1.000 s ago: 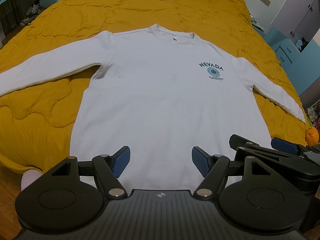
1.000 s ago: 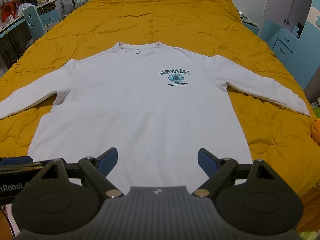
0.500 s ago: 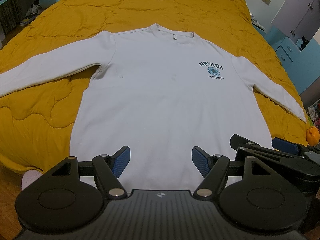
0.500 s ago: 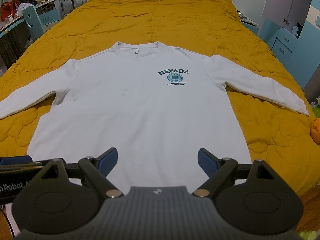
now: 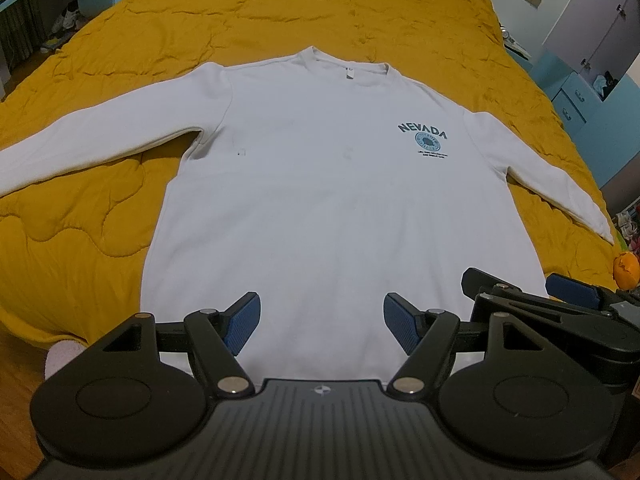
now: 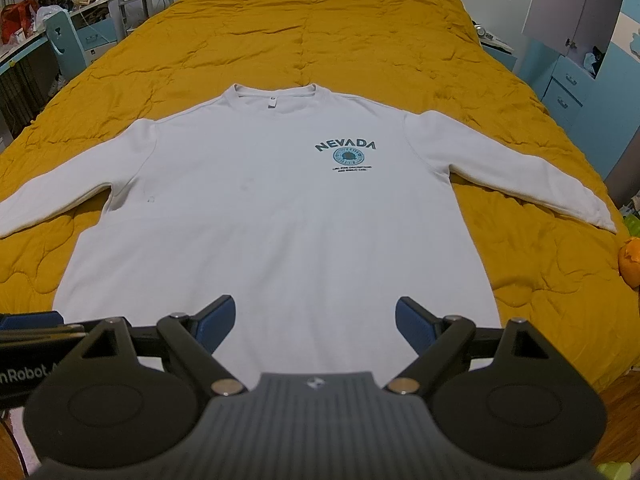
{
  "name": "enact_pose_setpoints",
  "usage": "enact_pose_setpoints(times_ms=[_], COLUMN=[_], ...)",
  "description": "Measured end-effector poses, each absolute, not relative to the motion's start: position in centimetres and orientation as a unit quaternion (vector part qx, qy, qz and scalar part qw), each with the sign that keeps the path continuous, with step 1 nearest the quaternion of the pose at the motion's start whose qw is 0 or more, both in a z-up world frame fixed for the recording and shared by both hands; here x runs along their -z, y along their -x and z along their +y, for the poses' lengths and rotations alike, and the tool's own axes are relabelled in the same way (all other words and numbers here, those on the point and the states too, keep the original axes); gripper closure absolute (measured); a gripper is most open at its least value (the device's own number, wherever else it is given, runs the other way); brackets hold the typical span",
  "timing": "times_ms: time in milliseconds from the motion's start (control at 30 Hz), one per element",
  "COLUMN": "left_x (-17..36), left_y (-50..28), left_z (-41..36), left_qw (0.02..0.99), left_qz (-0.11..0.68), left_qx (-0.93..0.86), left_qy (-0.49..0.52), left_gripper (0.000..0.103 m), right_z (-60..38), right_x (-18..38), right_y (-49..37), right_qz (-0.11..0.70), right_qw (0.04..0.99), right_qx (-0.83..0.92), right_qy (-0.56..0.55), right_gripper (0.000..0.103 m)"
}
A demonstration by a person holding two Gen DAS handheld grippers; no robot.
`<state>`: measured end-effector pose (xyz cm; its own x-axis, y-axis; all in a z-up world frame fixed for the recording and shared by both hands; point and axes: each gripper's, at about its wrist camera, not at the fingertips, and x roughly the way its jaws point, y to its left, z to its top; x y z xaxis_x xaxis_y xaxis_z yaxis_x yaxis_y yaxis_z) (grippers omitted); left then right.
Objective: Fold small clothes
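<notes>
A white long-sleeved sweatshirt (image 5: 320,200) with a teal NEVADA print lies flat, front up, on a mustard quilt, sleeves spread to both sides; it also shows in the right wrist view (image 6: 280,220). My left gripper (image 5: 322,322) is open and empty, just above the shirt's hem. My right gripper (image 6: 315,322) is open and empty, above the hem further right. It shows from the side in the left wrist view (image 5: 532,292). The hem itself is hidden behind the gripper bodies.
The mustard quilt (image 6: 320,40) covers a big bed. An orange object (image 6: 630,264) lies at the bed's right edge. Blue drawers (image 6: 568,92) stand at the right, a desk and chair (image 6: 60,48) at the left. Wooden floor (image 5: 20,364) shows below the bed's near edge.
Both views have shifted very slightly; the grippers stay open above the hem and the shirt has not moved.
</notes>
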<state>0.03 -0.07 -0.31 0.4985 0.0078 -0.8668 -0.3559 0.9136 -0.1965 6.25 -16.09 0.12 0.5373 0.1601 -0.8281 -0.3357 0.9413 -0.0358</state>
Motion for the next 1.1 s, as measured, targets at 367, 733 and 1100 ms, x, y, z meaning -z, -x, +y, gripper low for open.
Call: enact_pose_setpoints(times_ms=[367, 733, 1100], left_x=[0.2, 0.2, 1.3], left_y=[-0.2, -0.5, 0.0], left_z=[-0.1, -0.5, 1.8], left_qw=[0.848, 0.846, 0.839], left_qz=[0.489, 0.493, 0.482], left_qx=[-0.106, -0.105, -0.07], left_qy=[0.175, 0.177, 0.241], left_gripper=[0.02, 0.02, 0.02], right_z=[-16.1, -16.0, -15.1], right_x=[-0.4, -0.5, -0.4], right_y=[-6.1, -6.2, -6.3], right_qz=[0.457, 0.459, 0.448], right_qw=[0.873, 0.872, 0.876], right_qx=[-0.14, -0.137, -0.153], right_qy=[0.097, 0.101, 0.091], right_gripper=[0.02, 0.02, 0.02])
